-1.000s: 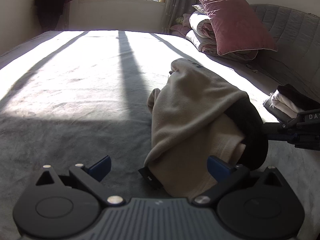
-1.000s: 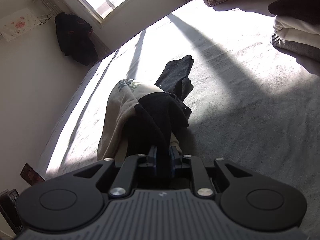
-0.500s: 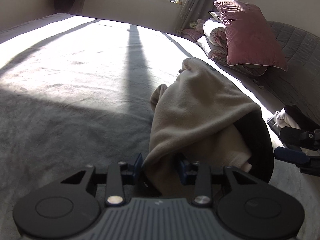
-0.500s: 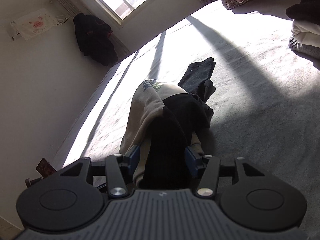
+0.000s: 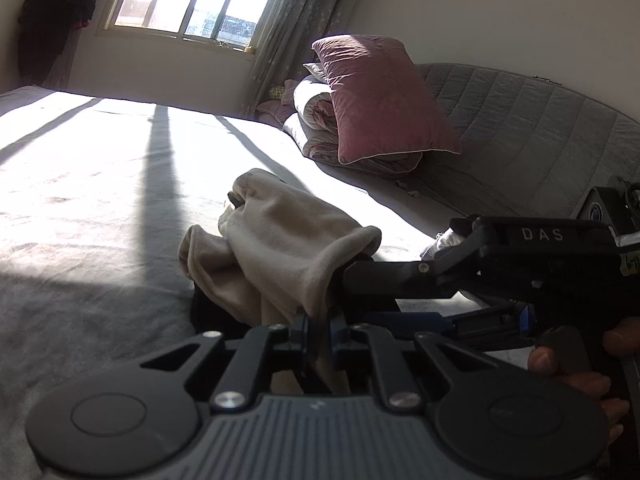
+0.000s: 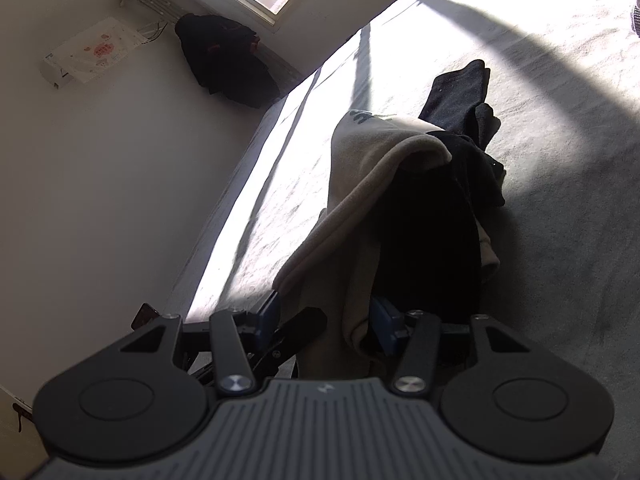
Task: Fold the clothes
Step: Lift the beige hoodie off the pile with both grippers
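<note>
A beige and black garment point(image 5: 280, 248) lies bunched on the grey bed point(image 5: 80, 200). My left gripper point(image 5: 319, 330) is shut on the garment's beige near edge and lifts it. My right gripper point(image 6: 324, 320) is open, its jaws on either side of the beige and black fabric point(image 6: 400, 200); it also shows in the left wrist view point(image 5: 400, 276), close on the right, reaching into the garment. A black sleeve point(image 6: 460, 92) trails away on the bed.
A pink pillow point(image 5: 380, 96) on rolled quilts leans at the grey headboard point(image 5: 520, 128). Folded clothes point(image 5: 448, 238) sit behind the right gripper. A dark coat point(image 6: 224, 64) hangs by the window. A white wall point(image 6: 100, 200) runs along the bed's left edge.
My left gripper closed on the beige edge and rose with it. My right gripper opened from its grip on the black fabric, and both grippers came closer together.
</note>
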